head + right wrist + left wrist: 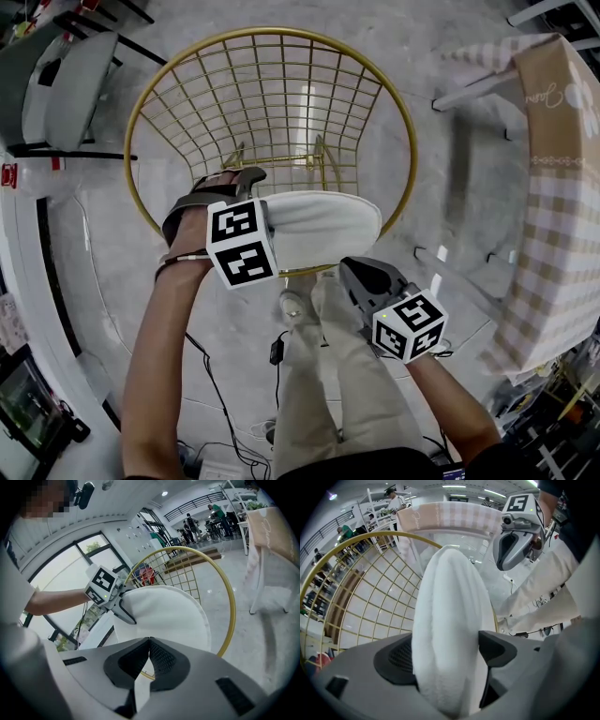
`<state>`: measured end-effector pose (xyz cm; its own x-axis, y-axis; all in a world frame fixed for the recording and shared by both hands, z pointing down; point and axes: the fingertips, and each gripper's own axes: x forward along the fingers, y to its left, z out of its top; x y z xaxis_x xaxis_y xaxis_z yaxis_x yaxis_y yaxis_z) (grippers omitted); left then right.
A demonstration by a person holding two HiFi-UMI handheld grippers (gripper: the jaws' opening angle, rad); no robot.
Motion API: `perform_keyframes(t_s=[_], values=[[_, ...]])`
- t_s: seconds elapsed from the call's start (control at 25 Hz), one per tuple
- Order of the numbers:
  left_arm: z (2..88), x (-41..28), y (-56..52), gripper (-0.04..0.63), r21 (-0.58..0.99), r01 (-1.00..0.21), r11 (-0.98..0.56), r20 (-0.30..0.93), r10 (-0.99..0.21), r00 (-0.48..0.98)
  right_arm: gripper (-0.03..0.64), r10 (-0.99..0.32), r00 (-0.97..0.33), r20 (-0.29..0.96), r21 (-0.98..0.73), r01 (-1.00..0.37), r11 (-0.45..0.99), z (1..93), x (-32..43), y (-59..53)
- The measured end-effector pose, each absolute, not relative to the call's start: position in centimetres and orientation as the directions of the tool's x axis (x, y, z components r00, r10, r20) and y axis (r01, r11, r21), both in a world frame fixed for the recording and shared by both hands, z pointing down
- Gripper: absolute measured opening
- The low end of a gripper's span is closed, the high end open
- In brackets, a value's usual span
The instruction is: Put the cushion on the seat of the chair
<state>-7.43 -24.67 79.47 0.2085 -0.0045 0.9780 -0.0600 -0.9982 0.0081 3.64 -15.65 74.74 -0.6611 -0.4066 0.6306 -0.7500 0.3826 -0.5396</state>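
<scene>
A white round cushion lies on the seat of the gold wire chair, towards its front rim. My left gripper points steeply down at the cushion's left end. In the left gripper view the cushion stands full and unpinched between the wide jaws of the left gripper, so it is open. My right gripper hovers just in front of the seat, apart from the cushion. In the right gripper view my right gripper is shut on nothing, with the cushion and the left gripper beyond.
A table with a checked cloth stands at the right. A grey chair is at the upper left. A cable runs over the floor beside the person's legs. The chair's wire back curves behind the cushion.
</scene>
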Motion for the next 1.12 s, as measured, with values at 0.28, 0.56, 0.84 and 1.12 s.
perform_keyframes(t_s=[0.28,0.56,0.84,1.12], values=[[80.0,-7.4,-25.9,0.425,-0.063,-0.073,-0.995,0.976,-0.076,0.206,0.018,-0.397,-0.664,0.633,-0.542,-0.747,0.385,75.2,3.5,-15.9],[81.2,-7.4,-27.2,0.426,-0.184,-0.078,-0.980,0.960,-0.196,0.199,0.018,-0.391,-0.667,0.634,-0.542,-0.744,0.390,75.9,3.3,-16.7],[82.1,-7.4,-27.8,0.426,-0.218,-0.089,-0.972,0.954,-0.231,0.190,0.018,-0.390,-0.665,0.637,-0.544,-0.746,0.384,76.5,3.5,-17.2],[82.9,-7.4,-28.3,0.430,-0.243,-0.098,-0.965,0.949,-0.258,0.183,0.018,-0.384,-0.663,0.643,-0.546,-0.748,0.377,77.2,3.7,-17.5]])
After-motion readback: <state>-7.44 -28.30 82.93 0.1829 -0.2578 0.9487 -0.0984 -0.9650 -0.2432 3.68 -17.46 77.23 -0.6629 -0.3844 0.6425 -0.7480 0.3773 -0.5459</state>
